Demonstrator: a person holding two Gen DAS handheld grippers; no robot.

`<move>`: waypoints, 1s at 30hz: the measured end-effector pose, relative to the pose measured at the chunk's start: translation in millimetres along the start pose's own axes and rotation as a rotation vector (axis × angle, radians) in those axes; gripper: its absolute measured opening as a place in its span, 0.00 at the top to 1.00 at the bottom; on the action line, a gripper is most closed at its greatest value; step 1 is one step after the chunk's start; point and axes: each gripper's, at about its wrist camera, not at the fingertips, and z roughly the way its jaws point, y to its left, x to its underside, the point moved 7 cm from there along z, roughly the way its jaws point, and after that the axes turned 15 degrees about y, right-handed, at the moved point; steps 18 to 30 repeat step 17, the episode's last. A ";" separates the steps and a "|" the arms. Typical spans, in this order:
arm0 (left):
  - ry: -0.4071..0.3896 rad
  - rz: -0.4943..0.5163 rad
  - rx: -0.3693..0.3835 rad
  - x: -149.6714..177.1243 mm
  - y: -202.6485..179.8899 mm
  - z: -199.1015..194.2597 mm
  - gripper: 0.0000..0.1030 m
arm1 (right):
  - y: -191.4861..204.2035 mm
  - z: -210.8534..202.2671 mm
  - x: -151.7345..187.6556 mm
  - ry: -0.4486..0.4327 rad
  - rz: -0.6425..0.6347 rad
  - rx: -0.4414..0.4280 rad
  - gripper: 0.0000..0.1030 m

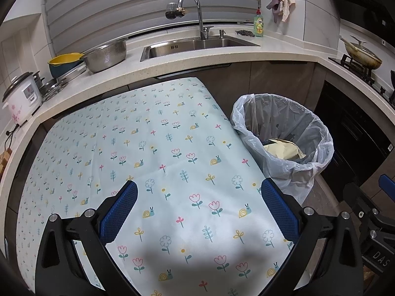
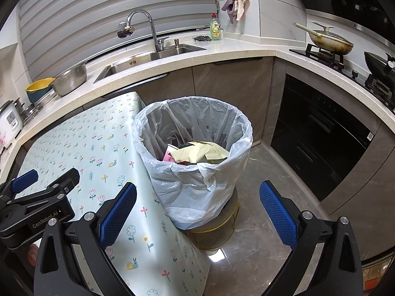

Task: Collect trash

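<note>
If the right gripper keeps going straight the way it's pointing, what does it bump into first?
Most likely the trash bin with its plastic bag. The open right gripper points right at its side, with nothing between. How far off it is, I can't tell.

The round bin's thin translucent plastic liner (image 2: 197, 172) looks crinkled and faintly glossy, with creased pale-yellow paper (image 2: 197, 154) inside. The pale-blue flower-printed table cover (image 1: 153, 148) is smooth and matt. The brushed stainless-steel sink (image 1: 197, 45) and polished grey stone floor (image 2: 259, 222) shine.
</note>
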 end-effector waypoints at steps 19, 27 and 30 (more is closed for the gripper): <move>-0.025 -0.001 0.003 -0.3 -1.8 -3.0 0.07 | -0.8 1.0 -2.2 0.005 -0.001 -0.011 0.07; -0.025 -0.001 0.003 -0.3 -1.8 -3.0 0.07 | -0.8 1.0 -2.2 0.005 -0.001 -0.011 0.07; -0.025 -0.001 0.003 -0.3 -1.8 -3.0 0.07 | -0.8 1.0 -2.2 0.005 -0.001 -0.011 0.07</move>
